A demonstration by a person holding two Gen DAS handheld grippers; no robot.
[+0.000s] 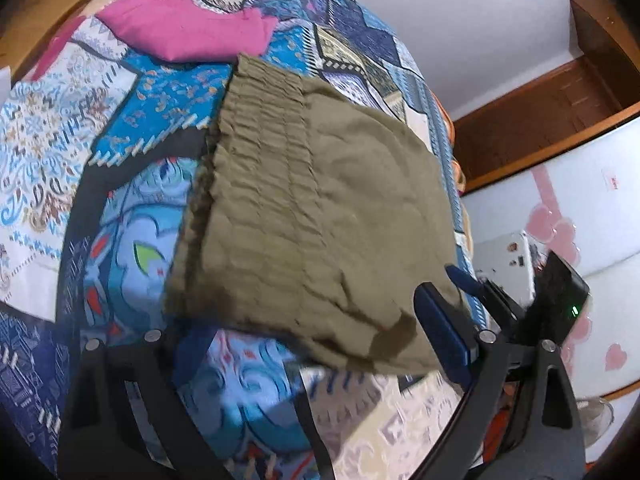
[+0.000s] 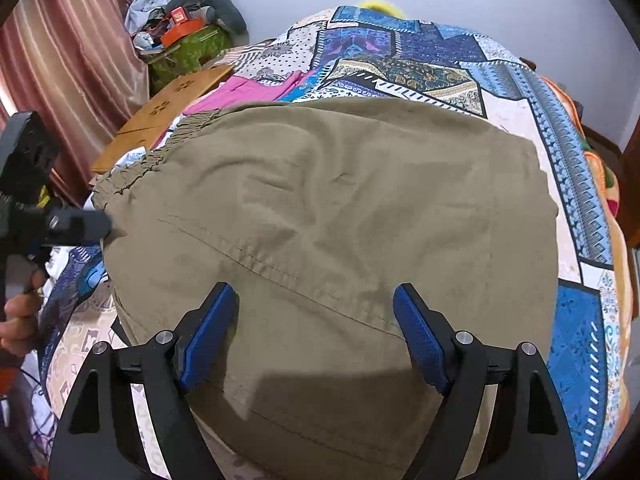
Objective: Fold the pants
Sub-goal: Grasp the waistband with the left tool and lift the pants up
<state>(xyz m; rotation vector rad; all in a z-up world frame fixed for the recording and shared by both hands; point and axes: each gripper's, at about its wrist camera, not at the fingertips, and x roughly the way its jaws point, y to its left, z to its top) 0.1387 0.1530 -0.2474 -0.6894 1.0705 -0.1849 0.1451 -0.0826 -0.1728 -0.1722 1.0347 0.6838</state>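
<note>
The right gripper hovers with its blue ribbed pads spread wide and released, straddling nothing, above the near part of the folded olive-green cotton pants, apparently poised to press or pinch the cloth for the next fold. The left gripper is harder to read: in its own view one blue pad shows just beside the near corner of the pants while the other finger is lost under the fabric and motion blur, so whether it grasps the corner cannot be told; seen from the right wrist, its black tip touches the pants' edge just below the gathered elastic waistband, which suggests it is steadying or gripping that side. The pants lie as a compact, roughly square packet, soft and lightly creased, with a stitched seam running across the top layer, and look well along in the folding. They rest on a patchwork-print bedspread in blues, whites and creams. Beyond the waistband, on the far side of the pants, lies a folded magenta garment, likely set apart there as finished. Past it, beside the bed, stands a wooden board with cut-out holes.
</note>
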